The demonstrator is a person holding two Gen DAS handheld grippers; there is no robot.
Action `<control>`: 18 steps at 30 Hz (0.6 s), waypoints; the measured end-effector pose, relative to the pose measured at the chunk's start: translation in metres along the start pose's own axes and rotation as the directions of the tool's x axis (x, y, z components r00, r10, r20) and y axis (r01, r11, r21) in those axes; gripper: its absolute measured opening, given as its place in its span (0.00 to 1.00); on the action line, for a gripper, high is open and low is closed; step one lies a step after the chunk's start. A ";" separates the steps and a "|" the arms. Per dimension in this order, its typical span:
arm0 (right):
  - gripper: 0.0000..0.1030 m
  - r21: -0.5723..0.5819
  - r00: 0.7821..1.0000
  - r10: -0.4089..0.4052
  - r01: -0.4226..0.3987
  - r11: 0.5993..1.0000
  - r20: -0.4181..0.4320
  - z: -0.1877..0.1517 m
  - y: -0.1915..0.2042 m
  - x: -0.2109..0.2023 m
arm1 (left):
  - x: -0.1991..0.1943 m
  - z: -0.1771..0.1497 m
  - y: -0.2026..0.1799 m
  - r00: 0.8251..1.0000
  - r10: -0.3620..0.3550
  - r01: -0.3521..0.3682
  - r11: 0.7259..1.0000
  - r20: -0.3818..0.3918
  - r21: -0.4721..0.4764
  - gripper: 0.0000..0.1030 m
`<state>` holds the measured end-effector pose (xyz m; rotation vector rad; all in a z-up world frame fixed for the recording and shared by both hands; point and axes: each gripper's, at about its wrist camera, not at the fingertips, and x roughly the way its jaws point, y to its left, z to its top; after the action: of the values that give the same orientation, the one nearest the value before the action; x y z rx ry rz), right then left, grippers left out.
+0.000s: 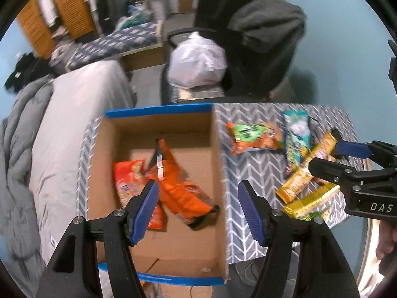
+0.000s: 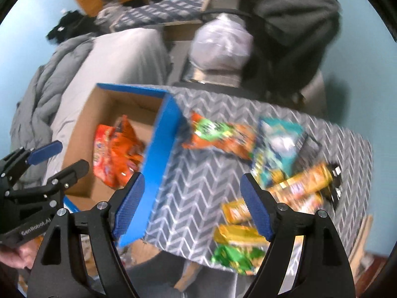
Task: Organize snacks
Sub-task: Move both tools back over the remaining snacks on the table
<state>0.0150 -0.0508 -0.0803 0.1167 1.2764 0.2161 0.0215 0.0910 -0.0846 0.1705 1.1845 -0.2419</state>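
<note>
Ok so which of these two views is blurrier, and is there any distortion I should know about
Right wrist view: heavy motion blur, the snack packets on the patterned cloth smeared, print unreadable. Left wrist view: milder blur, the cardboard box edges and the orange packets fairly crisp. Both views: fisheye bending of straight edges, dark corners.

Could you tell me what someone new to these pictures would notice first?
A cardboard box with blue-taped edges sits at the table's left end, holding orange snack bags. Beside it, on the chevron-patterned cloth, lie more snacks: an orange-green packet, a teal packet and yellow bars.
</note>
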 end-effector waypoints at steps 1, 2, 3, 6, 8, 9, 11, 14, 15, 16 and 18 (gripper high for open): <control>0.77 0.024 1.000 -0.006 0.006 1.000 -0.002 -0.005 -0.006 -0.003 | 0.001 0.001 -0.009 1.000 -0.010 0.010 1.000 0.001 0.027 0.66; 0.77 0.055 1.000 -0.013 0.013 0.998 -0.005 -0.011 -0.015 -0.005 | 0.001 0.002 -0.016 1.000 -0.019 0.019 0.999 0.003 0.051 0.66; 0.77 0.079 1.000 -0.017 0.017 0.997 -0.008 -0.017 -0.024 -0.007 | 0.002 0.002 -0.022 1.000 -0.026 0.025 0.997 0.003 0.071 0.66; 0.77 0.165 0.999 -0.034 0.036 0.986 -0.020 -0.037 -0.048 -0.011 | 0.007 0.002 -0.045 0.999 -0.051 0.051 0.989 -0.004 0.135 0.66; 0.77 0.212 0.999 -0.042 0.048 0.976 -0.033 -0.050 -0.062 -0.010 | 0.013 0.001 -0.060 0.998 -0.067 0.068 0.982 -0.012 0.176 0.66; 0.77 0.241 0.998 -0.046 0.055 0.969 -0.043 -0.057 -0.069 -0.010 | 0.017 0.000 -0.069 0.997 -0.071 0.074 0.977 -0.022 0.200 0.66; 0.77 0.286 0.997 -0.048 0.062 0.956 -0.057 -0.070 -0.081 -0.009 | 0.023 -0.003 -0.082 0.996 -0.083 0.090 0.967 -0.038 0.238 0.65; 0.77 0.363 0.995 -0.051 0.077 0.929 -0.081 -0.093 -0.100 -0.005 | 0.033 -0.011 -0.102 0.994 -0.092 0.104 0.950 -0.055 0.294 0.66; 0.77 0.389 0.995 -0.050 0.081 0.918 -0.089 -0.100 -0.106 -0.003 | 0.036 -0.014 -0.109 0.994 -0.091 0.107 0.943 -0.063 0.314 0.66; 0.77 0.409 0.995 -0.048 0.082 0.909 -0.093 -0.108 -0.111 -0.002 | 0.040 -0.017 -0.115 0.993 -0.089 0.109 0.936 -0.073 0.335 0.66; 0.77 0.449 0.994 -0.042 0.083 0.889 -0.102 -0.120 -0.120 0.002 | 0.046 -0.022 -0.124 0.992 -0.086 0.113 0.923 -0.088 0.367 0.66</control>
<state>-0.0877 -0.1708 -0.1416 0.4712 1.4005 -0.1403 -0.0162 -0.0269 -0.1361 0.4555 1.2104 -0.5552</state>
